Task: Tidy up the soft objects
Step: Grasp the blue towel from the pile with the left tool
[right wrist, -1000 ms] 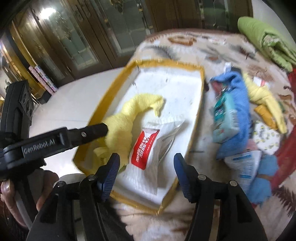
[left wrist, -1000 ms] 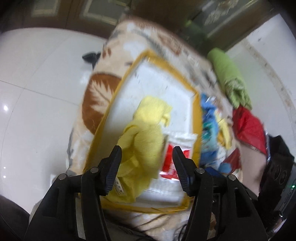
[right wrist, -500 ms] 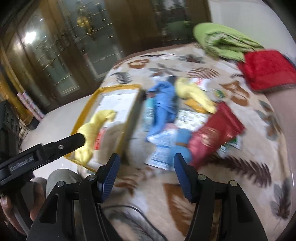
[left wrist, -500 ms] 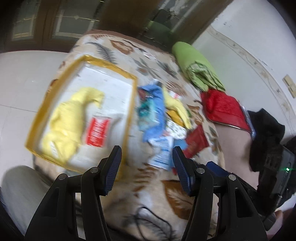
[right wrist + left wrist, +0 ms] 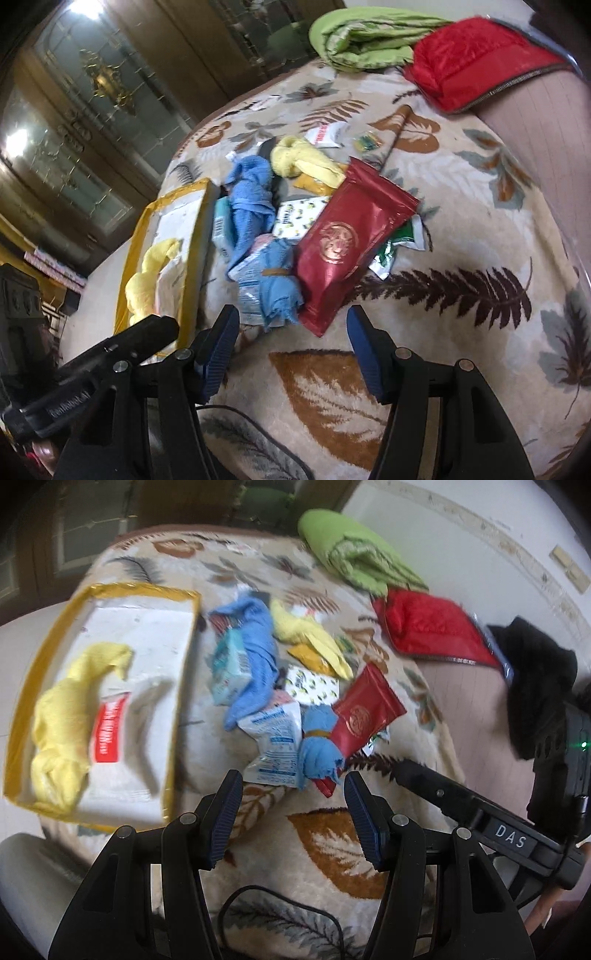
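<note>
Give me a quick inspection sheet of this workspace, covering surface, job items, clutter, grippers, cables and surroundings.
Surface: leaf-patterned blanket, soft and uneven.
Job's things: yellow-rimmed tray holds a yellow cloth and a white pack with a red label. Outside it lie a blue cloth, a small tied blue cloth, another yellow cloth.
Clutter: red foil pouch, several small packets among the cloths.
Grippers: left gripper and right gripper open, empty, above the blanket.
Cables: black cable on the near blanket.
Surroundings: green folded blanket, red padded item, black garment, glass-paned doors.
</note>
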{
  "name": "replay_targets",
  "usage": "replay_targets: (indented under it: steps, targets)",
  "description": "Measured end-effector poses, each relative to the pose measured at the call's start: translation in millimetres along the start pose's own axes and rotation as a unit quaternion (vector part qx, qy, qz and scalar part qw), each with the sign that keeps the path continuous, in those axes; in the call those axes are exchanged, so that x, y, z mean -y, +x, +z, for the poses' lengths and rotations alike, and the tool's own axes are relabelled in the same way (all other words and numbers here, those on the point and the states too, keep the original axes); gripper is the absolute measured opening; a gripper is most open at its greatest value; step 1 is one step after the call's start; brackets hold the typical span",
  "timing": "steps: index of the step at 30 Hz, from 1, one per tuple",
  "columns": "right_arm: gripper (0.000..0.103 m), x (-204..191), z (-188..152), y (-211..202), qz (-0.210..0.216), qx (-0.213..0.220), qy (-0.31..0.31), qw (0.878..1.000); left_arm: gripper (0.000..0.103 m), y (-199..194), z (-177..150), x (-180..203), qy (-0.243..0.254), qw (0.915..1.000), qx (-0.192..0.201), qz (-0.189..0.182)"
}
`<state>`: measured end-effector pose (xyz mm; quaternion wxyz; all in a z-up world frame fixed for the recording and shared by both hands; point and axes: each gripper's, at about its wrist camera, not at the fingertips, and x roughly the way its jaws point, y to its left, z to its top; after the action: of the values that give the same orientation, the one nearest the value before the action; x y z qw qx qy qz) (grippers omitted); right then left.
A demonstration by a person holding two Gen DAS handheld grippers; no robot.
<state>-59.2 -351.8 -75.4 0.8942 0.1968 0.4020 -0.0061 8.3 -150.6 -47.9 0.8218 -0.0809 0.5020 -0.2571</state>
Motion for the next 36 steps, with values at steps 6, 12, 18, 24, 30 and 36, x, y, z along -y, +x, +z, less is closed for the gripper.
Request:
replay_targets:
  steps: [6,12,18,24,30,36]
  targets:
    - [0.061,11,4,5,-0.013,-0.002,0.011,1.000,0.057,11,6,8,0.012,0.9998,0.000,0.015]
    - [0.061,24,9,9,-0.013,-0.003,0.031,0.999,0.057,33,10,16,0.020,0.9995,-0.022,0.003]
    - [0.061,38,12,20,-0.019,-0.011,0.053,0.998,0.057,74,31,26,0.021,0.9992,-0.034,-0.009]
    - [0.061,34,17,30,-0.045,-0.022,0.041,0.998,0.029,104,31,22,0.023,0.9986,-0.044,0.017]
    - [0.061,27,19,41,-0.067,-0.025,0.028,0.997,0.025,98,25,8,0.009,0.9992,-0.034,-0.019]
    - [0.061,23,24,62,-0.085,-0.027,0.024,0.996,0.024,77,19,-5,-0.005,0.9988,-0.022,-0.043]
